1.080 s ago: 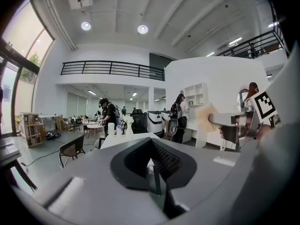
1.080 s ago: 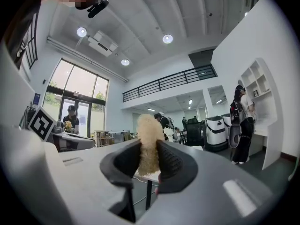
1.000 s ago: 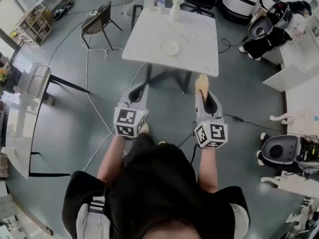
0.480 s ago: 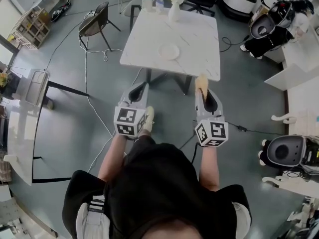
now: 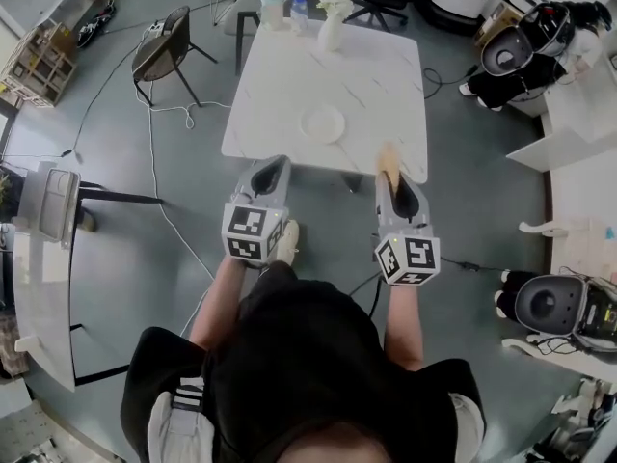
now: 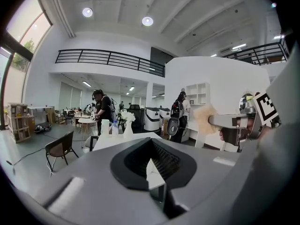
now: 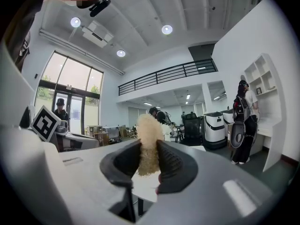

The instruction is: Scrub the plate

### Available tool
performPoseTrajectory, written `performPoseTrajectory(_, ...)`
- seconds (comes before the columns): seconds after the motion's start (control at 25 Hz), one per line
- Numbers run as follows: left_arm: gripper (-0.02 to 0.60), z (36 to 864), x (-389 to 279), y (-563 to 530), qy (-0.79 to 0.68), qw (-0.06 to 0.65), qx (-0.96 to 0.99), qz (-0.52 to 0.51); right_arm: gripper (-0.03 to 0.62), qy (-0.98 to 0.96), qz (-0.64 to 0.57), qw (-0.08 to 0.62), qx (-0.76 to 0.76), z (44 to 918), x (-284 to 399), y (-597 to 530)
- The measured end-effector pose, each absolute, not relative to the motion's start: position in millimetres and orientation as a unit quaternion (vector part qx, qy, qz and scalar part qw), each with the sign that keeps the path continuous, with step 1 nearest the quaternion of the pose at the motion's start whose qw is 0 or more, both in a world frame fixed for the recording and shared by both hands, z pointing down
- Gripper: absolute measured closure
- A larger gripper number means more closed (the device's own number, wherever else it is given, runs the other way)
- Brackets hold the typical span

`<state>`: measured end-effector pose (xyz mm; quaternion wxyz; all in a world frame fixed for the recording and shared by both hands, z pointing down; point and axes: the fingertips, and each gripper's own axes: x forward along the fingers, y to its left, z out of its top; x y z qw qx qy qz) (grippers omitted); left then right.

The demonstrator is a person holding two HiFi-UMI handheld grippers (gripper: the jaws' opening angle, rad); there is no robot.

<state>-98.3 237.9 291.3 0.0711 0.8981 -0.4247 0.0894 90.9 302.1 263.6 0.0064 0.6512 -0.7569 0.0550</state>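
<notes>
While the right gripper (image 5: pixel 389 174) is clamped on a sponge (image 7: pixel 149 139) and the left gripper (image 5: pixel 272 167) shut empty, the plate (image 5: pixel 323 123) is seen ahead on the counter (image 5: pixel 376 66) — midway between them.

Plate (image 5: pixel 322 123) on table (image 5: pixel 378 80) near front edge — vase (image 5: pixel 331 33) at far edge. Left gripper (image 5: pixel 274 166), right gripper (image 5: pixel 390 176) before table; sponge (image 5: pixel 388 157) in the latter.

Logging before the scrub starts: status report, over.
Left gripper shut, empty. Right gripper shut on sponge. Plate on table ahead, not yet reached. Vase at far edge.
</notes>
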Motion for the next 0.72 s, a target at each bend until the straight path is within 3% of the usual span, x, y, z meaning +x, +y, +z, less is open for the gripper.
performPoseTrajectory(0.72,0.575,327.9,-110.7,52.8,-0.374,0.111,0.913,0.119,0.502,-0.743,0.076,0.043,0.664,281.3,55.2,115.4)
